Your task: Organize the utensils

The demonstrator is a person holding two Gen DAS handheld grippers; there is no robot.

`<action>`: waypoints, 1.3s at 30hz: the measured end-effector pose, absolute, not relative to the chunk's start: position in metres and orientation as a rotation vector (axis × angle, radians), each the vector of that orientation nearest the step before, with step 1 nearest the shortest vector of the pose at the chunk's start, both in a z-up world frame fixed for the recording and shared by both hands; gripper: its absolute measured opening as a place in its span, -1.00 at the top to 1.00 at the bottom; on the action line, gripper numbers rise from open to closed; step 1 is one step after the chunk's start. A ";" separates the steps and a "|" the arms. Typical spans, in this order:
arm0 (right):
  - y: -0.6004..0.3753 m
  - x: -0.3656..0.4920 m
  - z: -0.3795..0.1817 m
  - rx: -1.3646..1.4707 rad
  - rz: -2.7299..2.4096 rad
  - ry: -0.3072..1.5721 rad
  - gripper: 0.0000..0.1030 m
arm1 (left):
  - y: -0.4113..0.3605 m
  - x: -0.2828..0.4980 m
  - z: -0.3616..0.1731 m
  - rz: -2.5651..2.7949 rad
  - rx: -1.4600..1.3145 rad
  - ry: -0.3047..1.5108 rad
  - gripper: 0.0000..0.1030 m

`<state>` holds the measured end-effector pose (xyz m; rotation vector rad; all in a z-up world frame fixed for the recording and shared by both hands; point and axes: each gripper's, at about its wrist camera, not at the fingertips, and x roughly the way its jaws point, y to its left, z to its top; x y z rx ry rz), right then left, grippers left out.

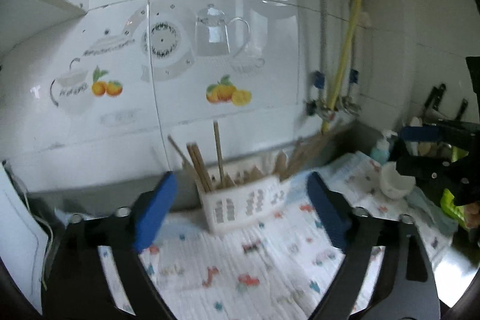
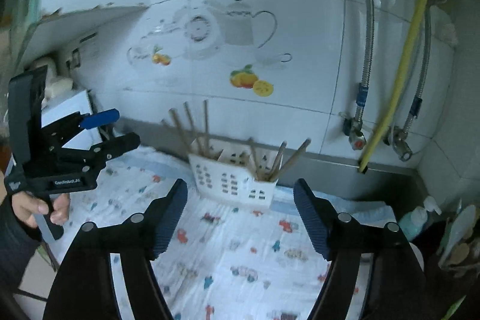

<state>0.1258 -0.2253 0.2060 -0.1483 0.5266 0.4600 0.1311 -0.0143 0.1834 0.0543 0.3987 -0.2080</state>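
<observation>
A white slotted utensil holder point(image 1: 240, 206) point(image 2: 231, 182) stands on a patterned cloth by the tiled wall. Several wooden chopsticks point(image 1: 199, 167) point(image 2: 192, 128) lean in its left compartment, and more chopsticks point(image 2: 282, 158) stand in the right end. My left gripper point(image 1: 242, 179) is open just in front of the holder, nothing between its blue pads; it also shows as the left gripper point(image 2: 126, 126) at the left edge, held by a hand. My right gripper point(image 2: 240, 185) is open too, empty, short of the holder; in the left wrist view the right gripper point(image 1: 402, 149) sits at the far right.
The patterned cloth point(image 2: 240, 254) covers the counter. A white cup point(image 1: 393, 182) and a blue soap bottle point(image 2: 415, 219) sit at the right. Metal hoses, valves and a yellow hose point(image 2: 399, 86) hang on the wall. A white box point(image 2: 69, 110) stands at the left.
</observation>
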 end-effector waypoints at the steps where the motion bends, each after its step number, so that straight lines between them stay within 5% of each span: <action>1: -0.225 0.118 0.202 -0.149 0.465 0.528 -0.41 | -0.014 0.125 0.180 -0.207 0.050 0.398 -0.85; 12: -0.228 0.056 0.136 -0.162 0.391 0.531 -0.72 | -0.015 0.059 0.124 -0.146 0.062 0.435 -0.90; 39: -0.233 0.023 0.053 -0.060 0.281 0.644 -0.82 | 0.032 0.015 0.047 -0.077 -0.099 0.608 -0.90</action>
